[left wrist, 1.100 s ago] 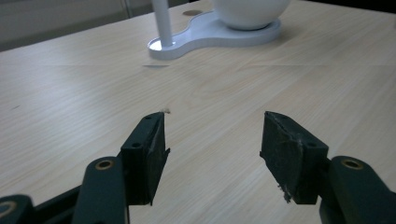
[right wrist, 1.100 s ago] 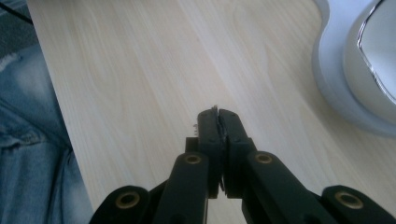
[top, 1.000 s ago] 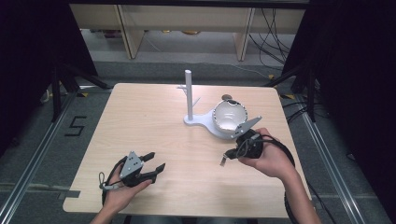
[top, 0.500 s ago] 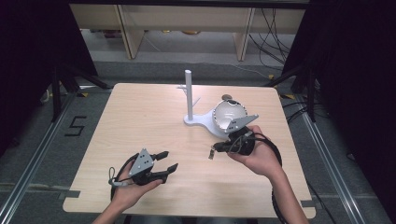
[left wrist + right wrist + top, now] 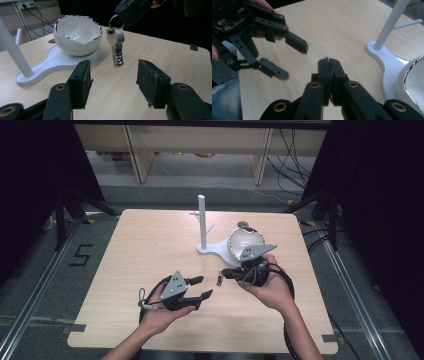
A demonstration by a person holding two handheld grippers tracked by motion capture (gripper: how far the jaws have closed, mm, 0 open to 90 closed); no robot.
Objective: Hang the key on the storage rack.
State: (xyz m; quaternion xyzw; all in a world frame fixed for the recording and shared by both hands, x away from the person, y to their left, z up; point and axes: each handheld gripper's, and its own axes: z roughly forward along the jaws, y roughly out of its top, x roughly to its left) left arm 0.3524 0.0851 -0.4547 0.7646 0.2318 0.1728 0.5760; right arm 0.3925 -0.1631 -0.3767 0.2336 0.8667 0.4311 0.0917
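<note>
A bunch of keys hangs by its ring from my right gripper, which is shut on it above the middle of the table. The keys dangle just clear of the wood. In the right gripper view its jaws are pressed together, pointing towards the left gripper. My left gripper is open and aimed at the keys from close by. Its jaws have just been closing a little, with nothing between them; the keys hang just beyond the pads.
A white stand with an upright post and small pegs sits at the back middle of the table. A white eggshell-shaped bowl rests on the stand's base, right behind the right gripper.
The left gripper has come up and to the right, towards the keys. The right gripper has pointed more to the left, bringing the hanging keys a little leftward.
</note>
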